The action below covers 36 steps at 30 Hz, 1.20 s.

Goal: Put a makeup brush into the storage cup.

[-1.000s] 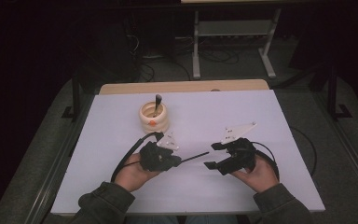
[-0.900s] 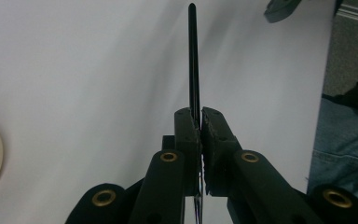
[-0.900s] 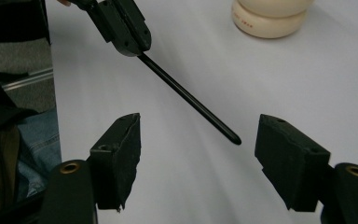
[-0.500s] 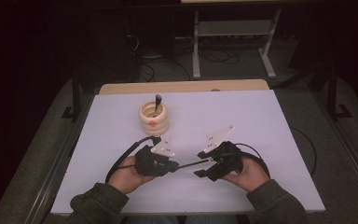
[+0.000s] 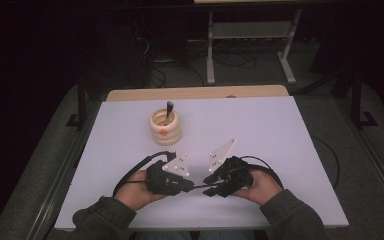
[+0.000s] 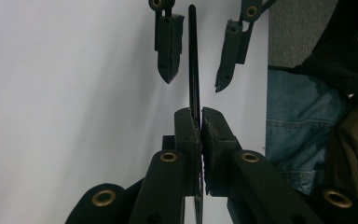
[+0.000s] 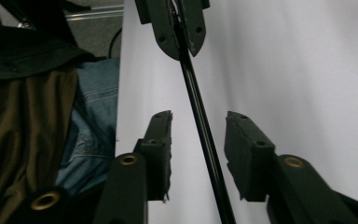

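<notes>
1. A white table (image 5: 280,130) filled the middle of the high view, with dark floor and a metal stand along the upper edge of the frame.
2. A person's two sleeved forearms entered from the bottom edge, each hand holding a black gripper low in the centre of the frame.
3. A cream ribbed holder (image 5: 165,127) stood upper left of centre on the table, well apart from both hands, with a dark utensil handle poking out of it.
4. The left gripper (image 5: 180,184) sat lower centre-left. In the left gripper view its jaws were pressed together on a thin black rod (image 6: 193,60).
5. The right gripper (image 5: 211,186) sat just right of it, tips facing the left one. Its jaws had just been closing, yet in the right gripper view they stood apart, one on each side of the rod, with clear gaps and no contact.
6. The rod lay nearly level between the two grippers, its long axis running from one to the other. In the right gripper view it ran from top centre to bottom centre, already between the jaws, slightly nearer the left of that frame. The right hand probably needed only to finish closing.
</notes>
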Tool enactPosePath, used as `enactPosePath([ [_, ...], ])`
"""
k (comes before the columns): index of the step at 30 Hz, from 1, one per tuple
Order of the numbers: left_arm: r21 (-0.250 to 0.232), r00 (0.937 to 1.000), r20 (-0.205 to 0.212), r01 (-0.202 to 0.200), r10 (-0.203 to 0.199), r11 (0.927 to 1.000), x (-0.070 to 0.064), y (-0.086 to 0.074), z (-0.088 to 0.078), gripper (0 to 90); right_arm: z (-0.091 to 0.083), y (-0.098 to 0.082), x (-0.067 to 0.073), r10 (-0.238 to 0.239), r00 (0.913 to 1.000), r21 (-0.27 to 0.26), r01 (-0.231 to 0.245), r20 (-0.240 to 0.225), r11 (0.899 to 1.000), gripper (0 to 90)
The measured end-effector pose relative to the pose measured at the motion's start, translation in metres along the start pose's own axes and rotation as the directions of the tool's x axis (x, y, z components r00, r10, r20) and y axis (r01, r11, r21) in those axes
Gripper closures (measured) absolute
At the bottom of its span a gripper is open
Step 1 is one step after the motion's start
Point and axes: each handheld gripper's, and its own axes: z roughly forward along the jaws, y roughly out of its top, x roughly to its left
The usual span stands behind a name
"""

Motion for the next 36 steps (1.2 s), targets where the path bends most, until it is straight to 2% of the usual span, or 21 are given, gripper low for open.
enactPosePath([
  [8, 0.011, 0.9994, 0.021, -0.029, 0.029, 0.9995, -0.0013, 0.0009, 0.0032, 86.0, 0.0015, 0.0016, 0.0006, -0.015, 0.9987, 0.011, 0.015, -0.049, 1.000, 68.8],
  [11, 0.005, 0.9990, 0.034, -0.029, 0.028, 0.9996, -0.0026, 0.0011, 0.0040, 86.0, 0.0026, 0.0007, 0.0001, -0.023, 0.9977, 0.024, 0.024, -0.064, 0.999, 77.0],
  [17, 0.010, 0.9982, 0.043, -0.044, 0.043, 0.9990, -0.0039, 0.0006, 0.0056, 85.7, 0.0042, 0.0000, 0.0005, -0.049, 0.9947, 0.041, 0.053, -0.090, 0.998, 83.9],
  [19, 0.009, 0.9975, 0.065, -0.029, 0.028, 0.9995, -0.0027, -0.0005, 0.0073, 85.2, 0.0046, 0.0001, 0.0020, -0.051, 0.9939, 0.046, 0.056, -0.098, 0.997, 84.3],
  [21, 0.019, 0.9978, 0.057, -0.037, 0.035, 0.9991, -0.0023, -0.0011, 0.0076, 83.0, 0.0056, 0.0004, 0.0034, -0.062, 0.9937, 0.051, 0.067, -0.093, 0.996, 84.4],
  [22, 0.031, 0.9979, 0.055, -0.036, 0.034, 0.9989, -0.0014, -0.0013, 0.0079, 76.6, 0.0055, 0.0004, 0.0040, -0.061, 0.9939, 0.052, 0.066, -0.092, 0.996, 84.4],
  [23, 0.035, 0.9982, 0.050, -0.036, 0.034, 0.9987, -0.0014, -0.0019, 0.0082, 74.7, 0.0048, -0.0001, 0.0041, -0.061, 0.9941, 0.052, 0.066, -0.090, 0.996, 84.4],
  [25, 0.042, 0.9981, 0.049, -0.039, 0.037, 0.9984, -0.0004, -0.0033, 0.0079, 73.0, 0.0026, -0.0012, 0.0038, -0.056, 0.9950, 0.045, 0.060, -0.082, 0.997, 84.4],
  [26, 0.039, 0.9986, 0.051, -0.018, 0.016, 0.9991, -0.0007, -0.0041, 0.0080, 71.9, 0.0010, -0.0018, 0.0031, -0.061, 0.9952, 0.042, 0.065, -0.076, 0.997, 84.4],
  [27, 0.038, 0.9986, 0.049, -0.022, 0.020, 0.9990, 0.0000, -0.0047, 0.0079, 71.8, -0.0004, -0.0021, 0.0030, -0.061, 0.9953, 0.035, 0.064, -0.075, 0.997, 84.4],
  [31, 0.040, 0.9975, 0.063, -0.036, 0.034, 0.9985, 0.0006, -0.0050, 0.0070, 82.5, -0.0036, -0.0024, 0.0033, -0.060, 0.9956, 0.018, 0.061, -0.072, 0.998, 84.4],
  [34, 0.063, 0.9959, 0.073, -0.059, 0.054, 0.9963, -0.0003, -0.0042, 0.0071, 84.8, -0.0013, -0.0018, 0.0052, -0.069, 0.9949, 0.028, 0.071, -0.073, 0.997, 83.0],
  [36, 0.079, 0.9952, 0.079, -0.064, 0.058, 0.9948, -0.0010, -0.0039, 0.0076, 85.1, -0.0001, -0.0012, 0.0040, -0.056, 0.9960, 0.036, 0.059, -0.069, 0.998, 75.4],
])
